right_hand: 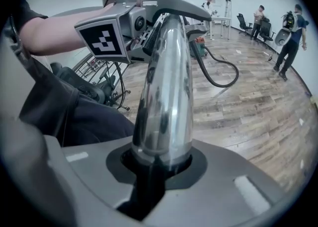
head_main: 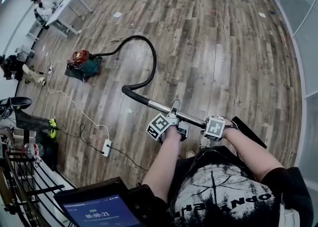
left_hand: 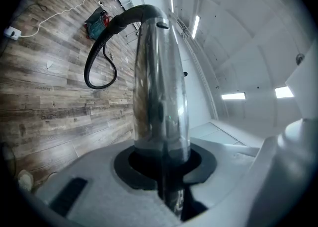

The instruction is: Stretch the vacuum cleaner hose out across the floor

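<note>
Currently clamping the chrome wand point(head_main: 161, 107) with left gripper point(head_main: 175, 117) and right gripper point(head_main: 207, 123), part-closed tight on the tube, side by side at lower centre for a steady two-point pull. Hose point(head_main: 151, 54) curled toward canister point(head_main: 83, 63), upper left, not yet straight.

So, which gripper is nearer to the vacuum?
Left. The left gripper clamps the tube on the side toward the vacuum; the right gripper clamps the same tube farther from it.
</note>
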The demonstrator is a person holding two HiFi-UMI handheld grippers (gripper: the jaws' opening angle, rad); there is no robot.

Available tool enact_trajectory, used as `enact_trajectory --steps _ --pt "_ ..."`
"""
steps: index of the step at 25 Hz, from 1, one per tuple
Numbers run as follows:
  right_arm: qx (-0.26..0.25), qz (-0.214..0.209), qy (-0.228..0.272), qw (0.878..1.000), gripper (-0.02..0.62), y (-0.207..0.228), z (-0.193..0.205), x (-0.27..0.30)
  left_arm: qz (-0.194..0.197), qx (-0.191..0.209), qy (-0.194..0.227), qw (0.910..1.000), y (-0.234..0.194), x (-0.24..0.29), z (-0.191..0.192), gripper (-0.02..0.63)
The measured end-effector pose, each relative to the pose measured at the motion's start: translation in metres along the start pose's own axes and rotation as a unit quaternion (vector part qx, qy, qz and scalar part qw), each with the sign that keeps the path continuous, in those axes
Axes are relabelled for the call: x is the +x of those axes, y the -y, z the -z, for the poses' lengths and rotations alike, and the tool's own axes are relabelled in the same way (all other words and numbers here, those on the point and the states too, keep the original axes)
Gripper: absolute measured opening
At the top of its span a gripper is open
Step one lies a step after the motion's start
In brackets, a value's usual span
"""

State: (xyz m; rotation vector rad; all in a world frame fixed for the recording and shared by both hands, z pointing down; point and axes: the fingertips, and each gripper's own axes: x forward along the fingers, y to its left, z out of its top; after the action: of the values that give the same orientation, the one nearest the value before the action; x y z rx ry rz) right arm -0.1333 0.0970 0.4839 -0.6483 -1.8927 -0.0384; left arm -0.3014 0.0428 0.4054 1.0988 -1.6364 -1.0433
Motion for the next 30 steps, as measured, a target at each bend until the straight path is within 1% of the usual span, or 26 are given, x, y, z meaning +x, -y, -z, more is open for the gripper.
enact_trajectory --steps 2,4,7,10,14,17,19,20,22,26,30 --pt "0.007 0.001 0.002 1.0 0.081 -0.016 -0.004 0.002 0.003 -0.004 -0.007 1.0 -0.002 -0.013 0.004 0.081" --pt "0.012 0.003 -0.004 1.0 0.08 -0.029 0.001 0.008 0.006 -0.008 -0.011 0.9999 -0.009 -0.024 0.01 0.081" --pt "0.025 0.004 -0.027 0.999 0.08 -0.049 0.02 0.02 0.015 -0.019 -0.019 0.9995 -0.018 -0.041 0.024 0.081" --pt "0.032 0.008 -0.039 0.999 0.08 -0.065 0.036 0.029 0.022 -0.025 -0.026 0.9991 -0.025 -0.055 0.039 0.081" --pt "0.055 -0.001 -0.058 0.997 0.08 -0.09 0.056 0.03 0.03 -0.041 -0.035 0.9981 -0.027 -0.069 0.059 0.083" --pt "0.053 -0.005 -0.055 0.997 0.08 -0.098 0.057 0.028 0.028 -0.052 -0.037 0.9976 -0.03 -0.075 0.068 0.083" --pt "0.047 -0.008 -0.047 0.998 0.08 -0.096 0.051 0.021 0.023 -0.054 -0.035 0.9977 -0.029 -0.073 0.07 0.082" --pt "0.047 -0.01 -0.05 0.998 0.08 -0.095 0.055 0.018 0.02 -0.053 -0.034 0.9978 -0.026 -0.07 0.072 0.083" --pt "0.047 -0.015 -0.058 0.997 0.08 -0.099 0.074 0.013 0.017 -0.048 -0.032 0.9982 -0.018 -0.072 0.083 0.083" --pt "0.034 -0.013 -0.047 0.998 0.08 -0.124 0.108 0.006 0.012 -0.036 -0.019 0.9991 -0.007 -0.093 0.12 0.082" --pt "0.014 -0.01 -0.038 0.999 0.08 -0.128 0.154 -0.01 0.008 -0.023 -0.002 0.9997 0.004 -0.092 0.166 0.082"
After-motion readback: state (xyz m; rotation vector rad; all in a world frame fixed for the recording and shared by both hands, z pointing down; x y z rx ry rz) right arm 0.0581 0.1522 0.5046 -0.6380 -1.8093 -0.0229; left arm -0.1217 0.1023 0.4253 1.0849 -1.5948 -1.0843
